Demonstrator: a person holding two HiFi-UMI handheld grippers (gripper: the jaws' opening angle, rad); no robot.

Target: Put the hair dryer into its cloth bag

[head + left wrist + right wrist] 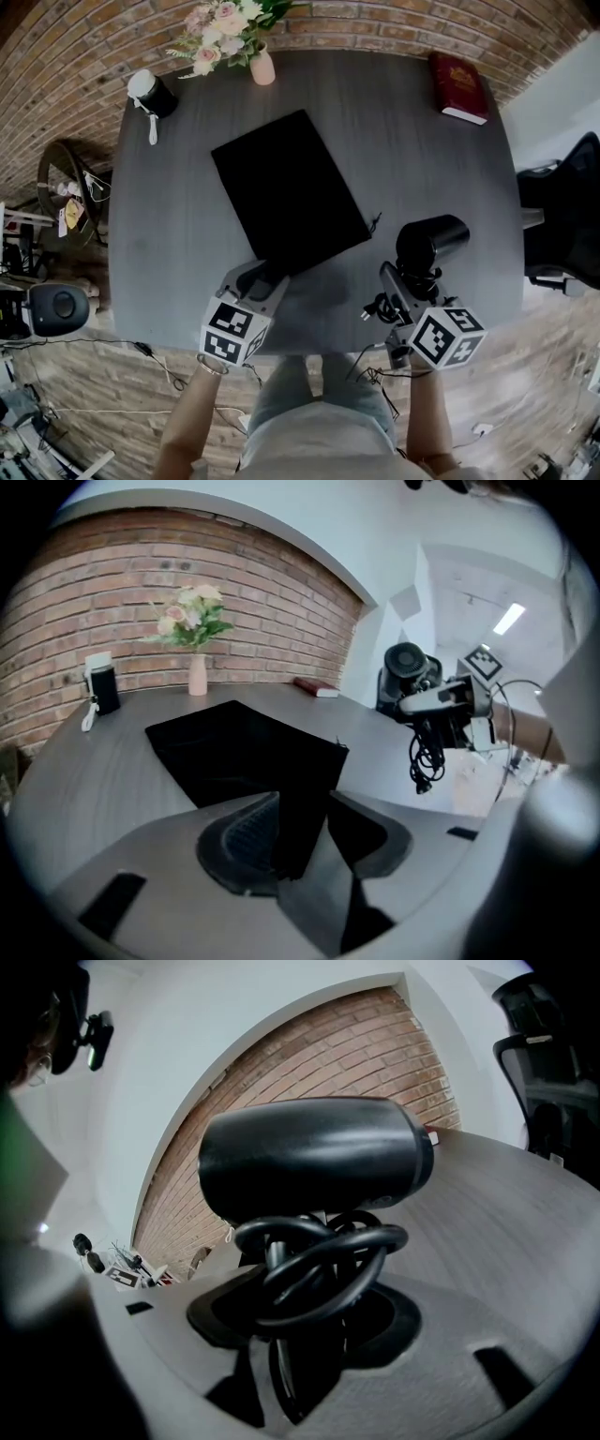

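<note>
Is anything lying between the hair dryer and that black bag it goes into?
Nothing visible. Only bare table separates the hair dryer, held by the right gripper, from the cloth bag, which lies flat.

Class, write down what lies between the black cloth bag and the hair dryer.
Only bare grey table separates the cloth bag from the hair dryer, apart from the bag's short drawstring end at its corner. The head view shows this.

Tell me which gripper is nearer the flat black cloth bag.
Left. The left gripper has the corner of the flat black cloth bag between its open jaws; the right gripper, gripping the black hair dryer, stands right of the bag.
</note>
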